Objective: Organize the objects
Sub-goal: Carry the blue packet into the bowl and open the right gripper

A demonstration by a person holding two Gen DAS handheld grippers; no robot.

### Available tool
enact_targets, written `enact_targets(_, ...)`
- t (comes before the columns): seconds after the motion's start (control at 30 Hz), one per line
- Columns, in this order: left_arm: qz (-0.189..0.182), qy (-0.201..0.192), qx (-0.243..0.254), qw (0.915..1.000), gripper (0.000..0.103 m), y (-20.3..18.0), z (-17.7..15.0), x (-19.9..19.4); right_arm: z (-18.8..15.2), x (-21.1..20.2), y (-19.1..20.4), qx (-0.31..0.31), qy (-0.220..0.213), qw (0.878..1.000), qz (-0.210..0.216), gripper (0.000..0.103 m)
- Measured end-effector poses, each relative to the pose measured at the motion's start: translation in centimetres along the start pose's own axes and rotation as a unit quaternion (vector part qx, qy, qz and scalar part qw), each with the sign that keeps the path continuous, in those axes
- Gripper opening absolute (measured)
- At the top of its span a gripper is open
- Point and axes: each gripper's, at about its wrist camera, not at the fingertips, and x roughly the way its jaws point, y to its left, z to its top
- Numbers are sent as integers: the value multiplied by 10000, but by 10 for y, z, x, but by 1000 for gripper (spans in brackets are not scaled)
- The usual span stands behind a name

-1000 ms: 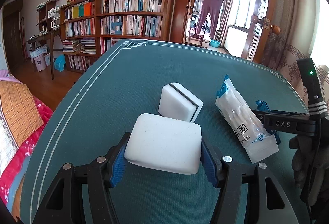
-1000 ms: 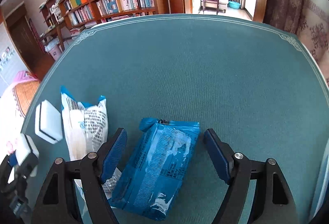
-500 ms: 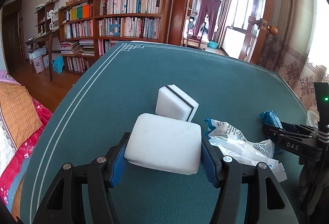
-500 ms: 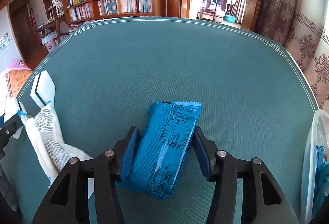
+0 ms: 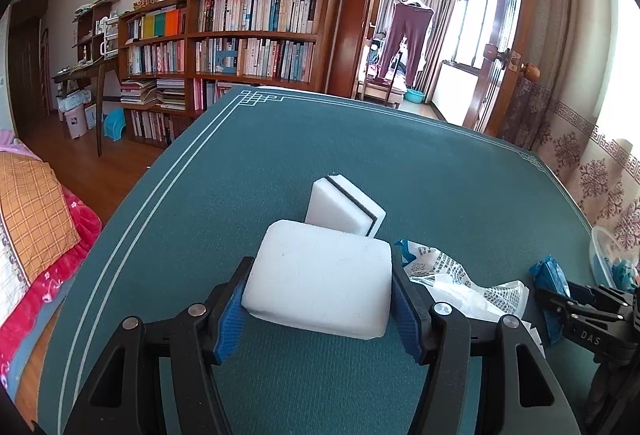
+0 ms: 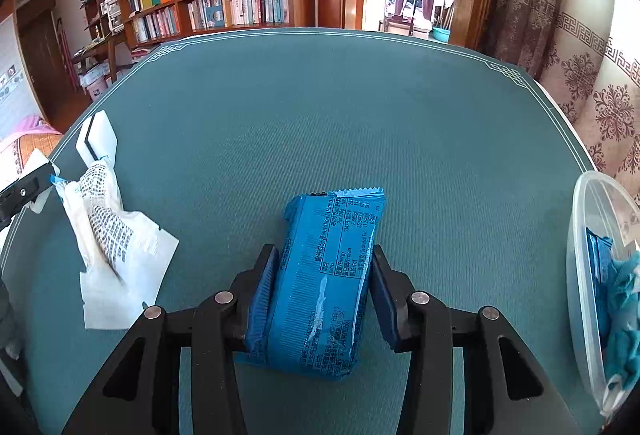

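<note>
My left gripper [image 5: 318, 299] is shut on a white sponge block [image 5: 320, 277] and holds it just above the green table. A second white sponge with a black stripe [image 5: 344, 209] lies right behind it. My right gripper [image 6: 322, 283] is shut on a blue snack packet [image 6: 320, 283]; it also shows in the left wrist view [image 5: 550, 277]. A crumpled white wrapper with blue print [image 6: 108, 239] lies on the table to its left, also seen in the left wrist view [image 5: 460, 279].
A clear plastic container [image 6: 600, 275] holding blue packets stands at the table's right edge. The green felt table [image 6: 320, 107] stretches ahead. A bookshelf [image 5: 224, 47] and a doorway lie beyond the far edge.
My right gripper closed on the blue packet and carried it to the right, toward the clear container. The white wrapper got crumpled. My left gripper keeps holding the sponge.
</note>
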Motion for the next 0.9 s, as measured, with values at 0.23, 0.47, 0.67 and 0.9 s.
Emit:
enact_targets(0.23, 4, -115, -59, 9999, 66, -1, 1, -14, -25, -25, -7, -82, 48, 9999, 96, 45)
enact_targets(0.47, -49, -134, 12, 9999, 66, -11, -5, -28, -40, -46, -12, -18, 16, 9994, 333, 45)
enact_targets(0.67, -183, -119, 217, 9995, 66, -30, -9, -36, -51, -57, -17, 82, -15, 9988, 481, 45)
enact_targets(0.9, -372, -126, 433, 9983, 66, -52, -13, -45, -55, -76, -34, 277, -119, 9979, 581, 45)
